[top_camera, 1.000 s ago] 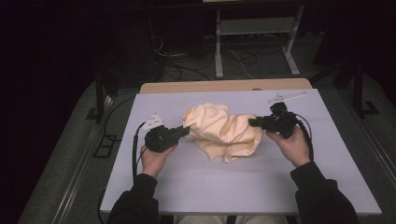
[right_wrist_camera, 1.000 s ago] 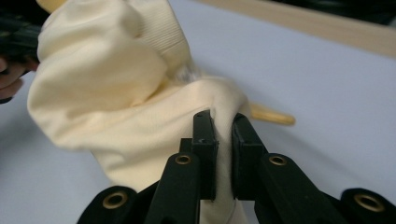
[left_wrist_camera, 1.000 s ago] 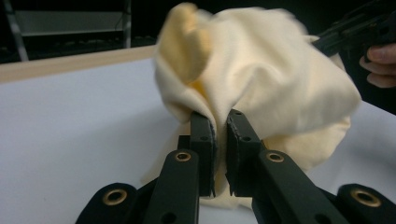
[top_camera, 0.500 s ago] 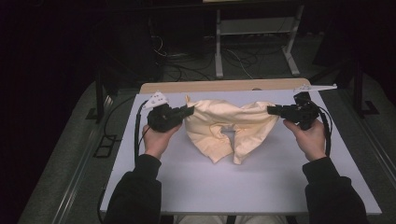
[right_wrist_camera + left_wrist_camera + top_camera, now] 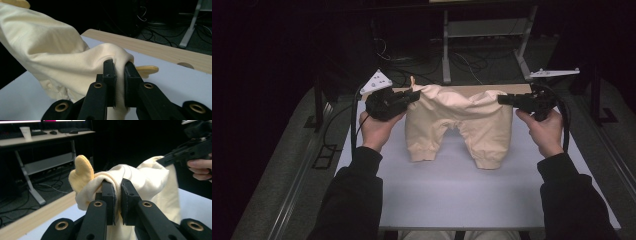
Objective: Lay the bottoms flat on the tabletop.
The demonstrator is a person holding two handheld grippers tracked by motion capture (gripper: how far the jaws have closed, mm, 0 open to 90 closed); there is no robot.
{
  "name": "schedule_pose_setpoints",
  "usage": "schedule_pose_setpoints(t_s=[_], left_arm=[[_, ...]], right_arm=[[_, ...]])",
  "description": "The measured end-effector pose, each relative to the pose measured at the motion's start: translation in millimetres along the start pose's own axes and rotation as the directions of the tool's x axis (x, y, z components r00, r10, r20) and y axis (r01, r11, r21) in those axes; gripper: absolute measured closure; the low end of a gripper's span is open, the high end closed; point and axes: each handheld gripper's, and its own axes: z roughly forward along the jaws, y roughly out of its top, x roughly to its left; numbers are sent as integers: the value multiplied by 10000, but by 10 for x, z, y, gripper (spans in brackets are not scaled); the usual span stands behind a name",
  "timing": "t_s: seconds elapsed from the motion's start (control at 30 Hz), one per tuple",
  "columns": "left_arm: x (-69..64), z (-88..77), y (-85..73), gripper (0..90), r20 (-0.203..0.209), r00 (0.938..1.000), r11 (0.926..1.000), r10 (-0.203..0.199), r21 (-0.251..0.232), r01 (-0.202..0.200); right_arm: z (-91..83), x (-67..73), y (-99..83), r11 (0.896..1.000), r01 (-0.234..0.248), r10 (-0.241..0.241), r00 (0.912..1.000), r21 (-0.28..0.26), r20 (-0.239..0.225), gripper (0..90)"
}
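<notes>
Darkness is filling the room behind the white table (image 5: 447,200), with cables and a metal stand showing faintly on the floor beyond it. Between the two hands a pair of cream shorts (image 5: 457,120) is hanging spread out, its waistband running left to right across the far half of the table and its two cuffed legs pointing down towards the person, the cuffs resting on or just above the tabletop.

The left gripper (image 5: 414,95) is pinching one end of the waistband, and in the left gripper view its jaws are standing nearly together with only a fold of cloth between the pads, a small yellow tab (image 5: 82,173) sticking up beside them. The right gripper (image 5: 502,100) is holding the opposite end in the same way; in the right gripper view the fabric is bunching over its narrow jaws.

What the coming move seems to be turning on is that long axis: the waistband is lying level between the grippers, each one gripping its own near corner and neither nearer to the middle. The garment is hanging towards the person from that line, so laying it flat would probably mean lowering both ends together while keeping the band taut, or the legs may be crumpling under it
</notes>
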Motion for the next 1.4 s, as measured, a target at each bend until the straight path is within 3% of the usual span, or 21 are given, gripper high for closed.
schedule_pose_setpoints(t_s=[0.27,0.4,0.53,0.63,0.7,0.73,0.77,0.8,0.83,0.87,0.93,0.97,1.03,1.13,1.4], left_arm=[[31,-154,46,815,-279,9994,9998,205,0,-205],[77,-165,-42,815,-315,9995,10000,11,99,-8],[108,-137,-144,815,-320,9989,9994,-354,4,354],[119,-79,-210,815,-332,9980,9985,-532,97,535],[120,-38,-239,815,-339,9977,9980,-579,253,587],[117,-21,-248,815,-306,9977,9977,-599,292,608],[111,-7,-255,815,-269,9978,9976,-612,307,620],[103,8,-259,815,-239,9979,9976,-605,321,612],[94,23,-260,815,-195,9980,9976,-607,331,613],[84,37,-260,815,-181,9981,9976,-585,368,591],[58,73,-262,815,-100,9981,9974,-601,384,604],[44,93,-263,815,-51,9983,9975,-579,407,581],[11,139,-267,814,22,9984,9974,-558,452,557],[-38,222,-271,814,142,9983,9968,-572,567,563],[-155,438,-251,814,426,9976,9967,-543,628,516]], right_arm=[[192,75,44,9997,-215,218,9990,66,-388,811],[304,106,3,9992,-54,68,9993,386,-363,810],[442,82,-85,9973,-342,377,9979,652,-529,804],[600,40,-175,9896,-720,812,9942,1246,-704,797],[743,19,-279,9742,-844,989,9933,2093,-594,779],[743,19,-279,9742,-844,989,9933,2093,-594,779],[772,13,-309,9686,-888,1047,9929,2321,-572,759],[806,-2,-365,9620,-978,1164,9915,2551,-588,657],[806,-2,-365,9620,-978,1164,9915,2551,-588,657],[812,-8,-388,9595,-1012,1191,9914,2628,-533,602],[792,-15,-435,9590,-823,913,9956,2713,-208,503],[792,-15,-435,9590,-823,913,9956,2713,-208,503],[773,-26,-457,9580,-754,792,9969,2765,-28,420],[740,-16,-478,9526,-470,330,9981,3006,513,341],[613,-55,-508,9601,-432,352,9988,2763,340,153]])
